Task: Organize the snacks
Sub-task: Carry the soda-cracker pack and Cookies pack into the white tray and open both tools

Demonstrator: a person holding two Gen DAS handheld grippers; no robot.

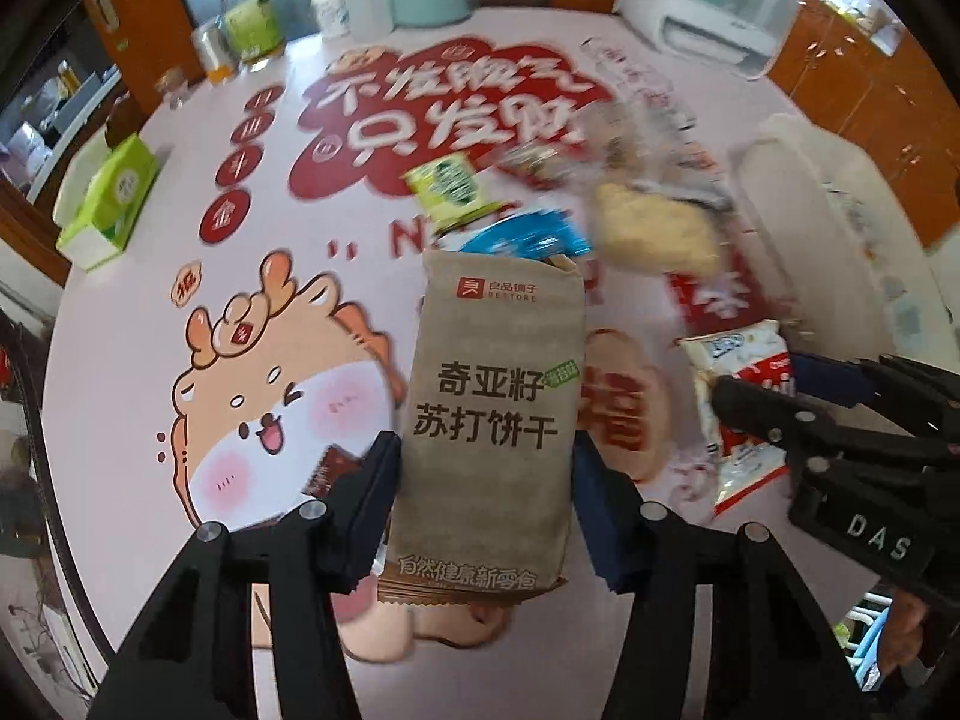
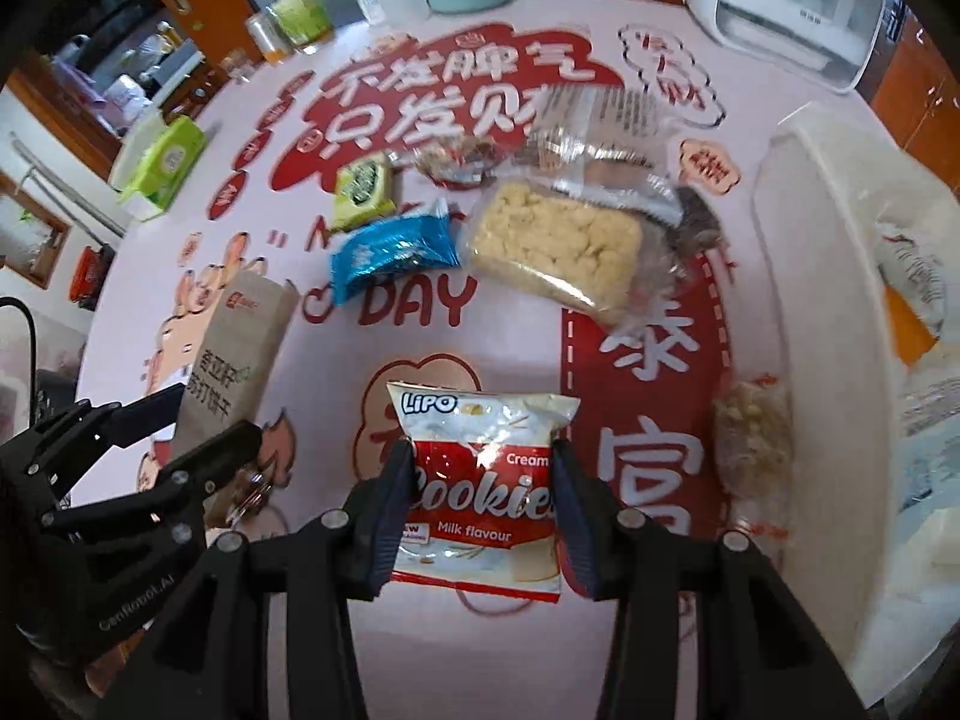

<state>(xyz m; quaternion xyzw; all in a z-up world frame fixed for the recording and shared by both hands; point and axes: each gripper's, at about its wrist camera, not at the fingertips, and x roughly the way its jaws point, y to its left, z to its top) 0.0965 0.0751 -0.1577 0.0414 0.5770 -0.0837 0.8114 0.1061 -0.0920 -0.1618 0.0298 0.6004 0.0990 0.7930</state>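
Observation:
My left gripper (image 1: 485,457) is shut on a tall brown cracker pack (image 1: 492,372), held upright above the table (image 1: 120,360). My right gripper (image 2: 480,463) is shut on a white and red Lipo cream cookies pack (image 2: 480,414), also held off the table. Each wrist view shows the other gripper at its side: the right gripper (image 1: 774,387) with the cookies pack (image 1: 744,360), and the left gripper (image 2: 201,420) with the cracker pack (image 2: 240,348). On the table beyond lie a green packet (image 2: 363,189), a blue packet (image 2: 393,252) and a clear bag of yellow puffed bars (image 2: 552,246).
A white bin (image 2: 798,276) stands at the table's right edge, with a small clear packet (image 2: 750,438) beside it. A green tissue box (image 2: 165,168) sits at the left. Bottles and jars (image 2: 294,6) and a white appliance (image 2: 786,12) line the back.

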